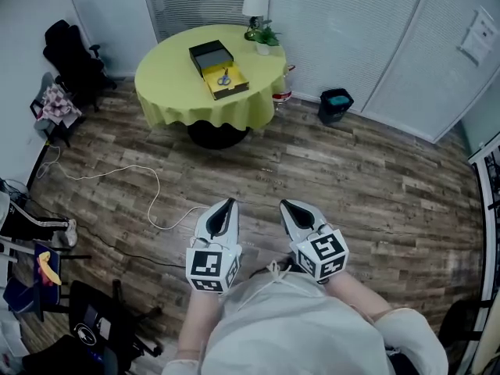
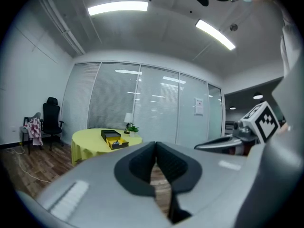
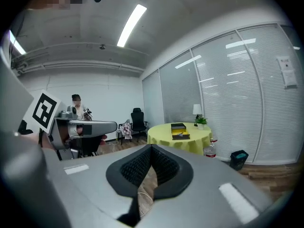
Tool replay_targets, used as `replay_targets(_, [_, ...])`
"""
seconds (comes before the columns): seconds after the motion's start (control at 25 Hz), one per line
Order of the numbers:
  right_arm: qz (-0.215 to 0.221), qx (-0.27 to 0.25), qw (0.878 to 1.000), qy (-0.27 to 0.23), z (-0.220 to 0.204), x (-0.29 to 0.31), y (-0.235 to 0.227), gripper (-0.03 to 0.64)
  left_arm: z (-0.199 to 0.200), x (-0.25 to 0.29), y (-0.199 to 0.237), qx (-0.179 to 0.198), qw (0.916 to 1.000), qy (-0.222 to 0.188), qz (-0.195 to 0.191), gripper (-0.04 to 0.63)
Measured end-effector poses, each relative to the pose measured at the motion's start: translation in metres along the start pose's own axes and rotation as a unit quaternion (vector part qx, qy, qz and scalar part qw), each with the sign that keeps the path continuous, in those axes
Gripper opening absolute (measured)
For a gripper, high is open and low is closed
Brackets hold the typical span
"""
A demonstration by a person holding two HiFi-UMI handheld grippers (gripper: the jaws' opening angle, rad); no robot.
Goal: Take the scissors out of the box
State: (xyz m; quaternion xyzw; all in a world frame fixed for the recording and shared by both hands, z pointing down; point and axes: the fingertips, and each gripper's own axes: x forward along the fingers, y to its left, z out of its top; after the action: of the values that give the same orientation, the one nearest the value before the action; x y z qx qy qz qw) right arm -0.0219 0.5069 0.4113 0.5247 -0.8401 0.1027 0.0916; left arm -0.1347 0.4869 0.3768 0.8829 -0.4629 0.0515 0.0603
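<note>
Standing well apart from the round surface (image 1: 168, 84) draped in yellow cloth, the person holds both grippers close to the body above the wooden floor (image 1: 375, 178). The left gripper (image 1: 228, 204) has its fingers pressed together with nothing between them, and the right gripper (image 1: 284, 205) is likewise closed and empty. The scissors (image 1: 224, 78) lie in the yellow tray of the open box (image 1: 209, 53) on that surface, near a lamp (image 1: 253, 3) and a potted plant (image 1: 266, 36).

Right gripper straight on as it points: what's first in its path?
Nothing near. The right gripper, shut and empty, tilts slightly down over the wood floor; likely floor first, short of the yellow table. Depth unclear.
</note>
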Motion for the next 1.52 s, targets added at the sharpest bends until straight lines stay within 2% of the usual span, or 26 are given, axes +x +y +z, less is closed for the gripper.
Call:
replay_targets(0.24, [0.005,0.003,1.0,0.014,-0.005,0.008,0.003,-0.001,-0.001,-0.001,0.009,-0.008,1.0,0.0,0.004,0.006])
replay_targets(0.48, [0.016,0.023,0.999,0.035,-0.015,0.03,-0.008,0.0,-0.014,0.02,0.012,-0.008,0.9995,0.025,-0.018,0.006])
replay_targets(0.72, [0.053,0.028,0.996,0.063,-0.022,0.084,-0.032,0.0,-0.023,0.065,0.043,-0.026,0.9987,0.041,0.013,0.006])
replay_targets(0.84, [0.073,0.03,0.994,0.069,-0.018,0.118,-0.05,0.0,-0.018,0.093,0.065,-0.046,0.9979,0.03,0.034,0.006])
replay_targets(1.08, [0.11,0.016,0.991,0.074,0.018,0.194,-0.109,-0.001,0.009,0.178,0.102,-0.066,0.9955,0.014,0.067,0.006])
replay_targets(1.28, [0.132,0.013,0.989,0.065,0.05,0.254,-0.171,0.0,0.025,0.254,0.134,-0.107,0.9888,0.011,0.103,0.006])
replay_targets(1.52, [0.139,0.013,0.989,0.057,0.072,0.314,-0.243,0.0,0.036,0.342,0.153,-0.098,0.9878,0.018,0.119,0.006])
